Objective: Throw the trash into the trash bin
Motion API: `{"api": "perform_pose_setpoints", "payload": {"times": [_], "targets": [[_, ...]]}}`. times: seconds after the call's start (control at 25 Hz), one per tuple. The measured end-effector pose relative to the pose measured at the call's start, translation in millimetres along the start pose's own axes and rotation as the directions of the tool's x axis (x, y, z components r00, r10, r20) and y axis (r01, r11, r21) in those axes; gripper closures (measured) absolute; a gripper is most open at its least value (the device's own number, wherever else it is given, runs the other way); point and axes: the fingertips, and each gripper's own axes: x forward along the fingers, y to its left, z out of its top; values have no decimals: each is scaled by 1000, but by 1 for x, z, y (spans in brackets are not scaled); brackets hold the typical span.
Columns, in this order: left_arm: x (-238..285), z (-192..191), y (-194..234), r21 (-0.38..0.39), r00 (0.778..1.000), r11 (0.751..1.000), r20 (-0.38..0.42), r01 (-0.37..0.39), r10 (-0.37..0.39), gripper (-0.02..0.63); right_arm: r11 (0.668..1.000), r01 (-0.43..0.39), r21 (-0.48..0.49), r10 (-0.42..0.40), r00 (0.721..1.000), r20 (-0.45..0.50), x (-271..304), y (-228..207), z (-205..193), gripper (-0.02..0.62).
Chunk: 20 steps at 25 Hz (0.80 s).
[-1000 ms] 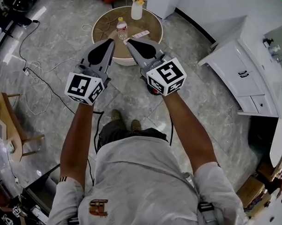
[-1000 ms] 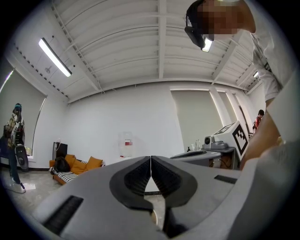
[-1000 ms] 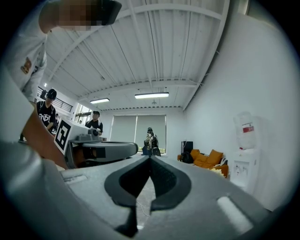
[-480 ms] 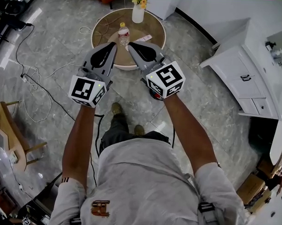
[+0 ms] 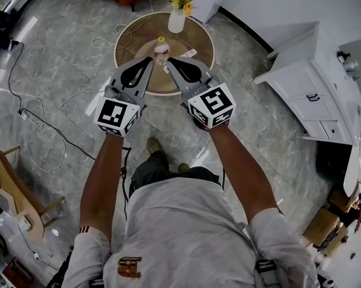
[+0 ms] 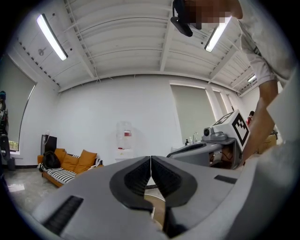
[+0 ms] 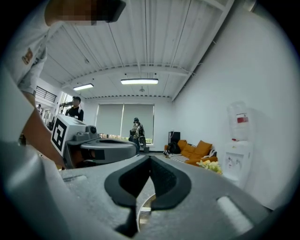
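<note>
both the left gripper and the right gripper are closed tight and empty, held level side by side toward the round table, probably to reach the plastic bottle standing there as trash, with no bin in view.

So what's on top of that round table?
A plastic bottle, a white vase of flowers and a small pale strip. The left hand-held gripper and right hand-held gripper hide the table's near part.

I am seeing a clear plastic bottle with a yellow cap, standing upright on the round table. A pale wrapper is lying flat just beside it.
</note>
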Motion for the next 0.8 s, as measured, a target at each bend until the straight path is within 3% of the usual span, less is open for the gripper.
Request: {"api": "perform_pose_setpoints", "payload": {"times": [0.32, 0.8], "targets": [[14, -32, 41, -12, 998, 998, -33, 61, -61, 604, 999, 52, -7, -53, 998, -41, 47, -13, -18, 597], [55, -89, 75, -51, 991, 997, -115, 62, -67, 604, 997, 71, -22, -73, 989, -130, 92, -57, -69, 597]]}}
